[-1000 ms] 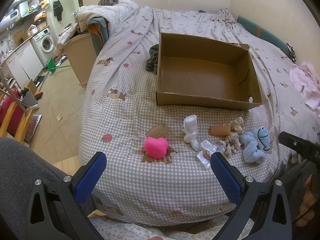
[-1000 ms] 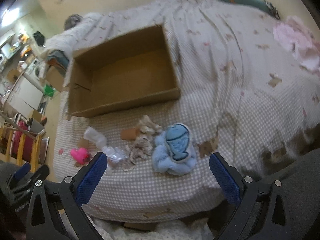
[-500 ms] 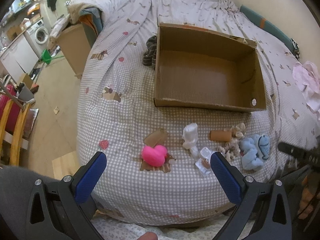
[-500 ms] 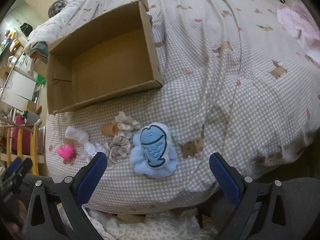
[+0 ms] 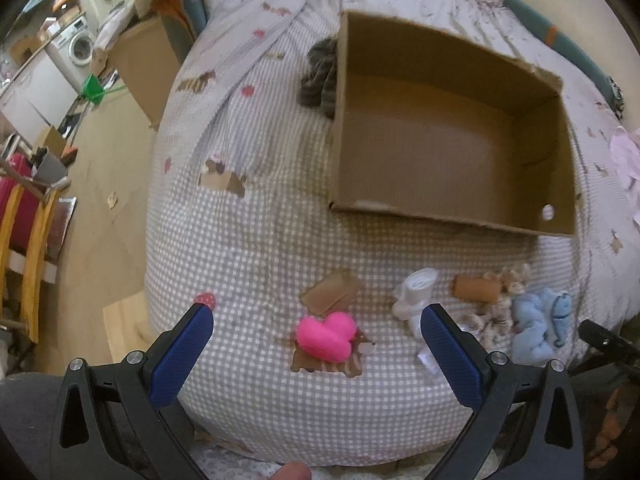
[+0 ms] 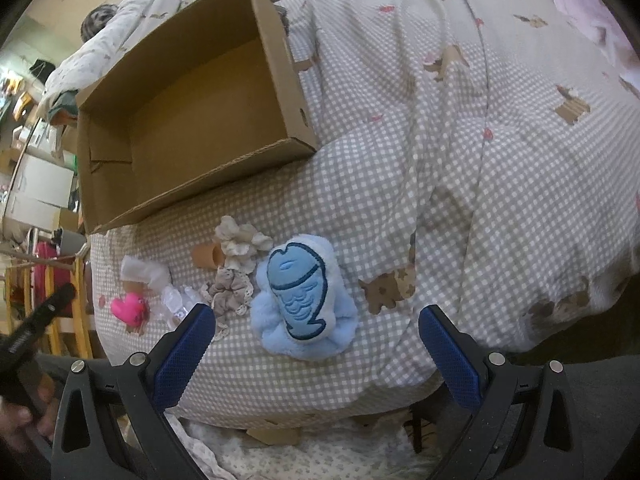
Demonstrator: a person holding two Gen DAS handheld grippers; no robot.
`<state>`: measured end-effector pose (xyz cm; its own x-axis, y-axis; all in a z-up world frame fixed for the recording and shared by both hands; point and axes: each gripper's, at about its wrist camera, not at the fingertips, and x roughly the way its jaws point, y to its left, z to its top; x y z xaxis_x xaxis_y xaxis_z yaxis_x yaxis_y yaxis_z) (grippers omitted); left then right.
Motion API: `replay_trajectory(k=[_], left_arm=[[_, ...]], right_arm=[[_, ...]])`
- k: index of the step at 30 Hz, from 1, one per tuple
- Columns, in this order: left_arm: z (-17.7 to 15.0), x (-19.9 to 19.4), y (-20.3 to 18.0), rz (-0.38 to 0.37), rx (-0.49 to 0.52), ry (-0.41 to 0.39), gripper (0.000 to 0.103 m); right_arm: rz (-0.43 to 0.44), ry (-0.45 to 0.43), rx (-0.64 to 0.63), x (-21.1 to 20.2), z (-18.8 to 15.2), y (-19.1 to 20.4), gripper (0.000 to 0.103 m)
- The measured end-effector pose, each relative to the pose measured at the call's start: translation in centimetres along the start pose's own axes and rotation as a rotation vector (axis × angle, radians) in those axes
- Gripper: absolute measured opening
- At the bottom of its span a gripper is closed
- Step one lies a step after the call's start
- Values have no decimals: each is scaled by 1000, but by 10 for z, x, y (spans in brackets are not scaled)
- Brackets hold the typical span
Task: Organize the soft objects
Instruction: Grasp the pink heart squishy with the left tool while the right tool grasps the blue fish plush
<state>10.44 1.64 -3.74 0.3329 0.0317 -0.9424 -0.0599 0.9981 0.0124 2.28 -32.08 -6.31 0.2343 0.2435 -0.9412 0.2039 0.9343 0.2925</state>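
Left claw: one, wide apart and gripping nothing, hanging over the near edge of the bed, with the pink heart framed between its blue pads.
Right claw: one, spread just as wide and holding nothing, poised over the blue fish toy.
Cardboard box: one, open-topped and bare inside, sitting on the checked bed cover farther from the person than the row of soft things.
Pink heart: one, lying on the cover at the left end of the row, well apart from the box.
White roll: one, to the right of the heart, partly behind the left claw's right pad.
Brown tube: one, short, lying on its side beside the scrunchies.
Scrunchies: two by the count here, a cream one touching the tube and a beige lacy one just below it.
Blue fish toy: one, a pale blue fluffy piece with a fish patch facing up, at the right end of the row and touching the scrunchies.
Clear wrapper: one crumpled piece, between the heart and the beige scrunchie.
Striped cloth: one, bunched against the box's left wall.
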Motion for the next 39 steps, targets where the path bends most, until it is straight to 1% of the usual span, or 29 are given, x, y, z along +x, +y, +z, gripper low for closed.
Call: replay_trajectory(k=[3, 7, 8, 9, 12, 14, 19, 20, 21, 22, 23, 24, 25, 26, 29, 31, 32, 33, 35, 37, 39], left_arm=[[-1, 7, 10, 7, -47, 8, 103], [3, 10, 17, -7, -80, 11, 103], [3, 10, 18, -8, -85, 11, 103], [4, 11, 20, -9, -92, 13, 103], [4, 14, 22, -14, -110, 28, 103], [4, 15, 22, -13, -119, 33, 103], [4, 18, 30, 10, -142, 34, 103], [4, 19, 32, 11, -148, 37, 103], [4, 20, 33, 10, -154, 42, 103], [4, 21, 35, 12, -156, 45, 103], [3, 23, 36, 14, -157, 49, 103], [3, 24, 36, 15, -156, 52, 103], [2, 25, 36, 17, -151, 56, 103], [2, 27, 35, 18, -145, 60, 102], [0, 33, 31, 16, -121, 76, 102], [-1, 40, 26, 18, -97, 99, 102], [-2, 45, 22, 10, -86, 118, 97], [-3, 51, 19, -2, -74, 142, 89], [-5, 62, 13, -12, -52, 184, 81], [-6, 71, 10, -10, -43, 208, 80], [-5, 75, 9, 8, -45, 210, 78]], right_arm=[[26, 1, 21, 2, 4, -5, 103], [77, 22, 51, 7, 8, -9, 103], [87, 33, 46, 9, 9, -8, 99], [92, 49, 33, 12, 8, -5, 97], [59, 96, -33, 28, 4, 10, 96], [10, 111, -88, 38, 3, 22, 91], [-125, 101, -257, 55, -6, 54, 89], [-141, 101, -281, 58, -7, 59, 79], [-162, 103, -302, 61, -8, 61, 71], [-190, 106, -317, 65, -8, 63, 53], [-202, 108, -316, 67, -9, 64, 42], [-196, 109, -306, 67, -8, 62, 39], [-193, 102, -297, 66, -8, 60, 33], [-193, 88, -290, 63, -7, 59, 30], [-146, 39, -262, 49, -2, 51, 28], [-118, -11, -247, 33, -2, 45, 28], [-104, -38, -238, 25, -3, 43, 28], [-86, -69, -224, 17, -2, 41, 28], [-66, -122, -195, 3, 0, 33, 28], [-35, -168, -164, -4, 0, 28, 28], [-23, -199, -150, -12, 1, 21, 28]])
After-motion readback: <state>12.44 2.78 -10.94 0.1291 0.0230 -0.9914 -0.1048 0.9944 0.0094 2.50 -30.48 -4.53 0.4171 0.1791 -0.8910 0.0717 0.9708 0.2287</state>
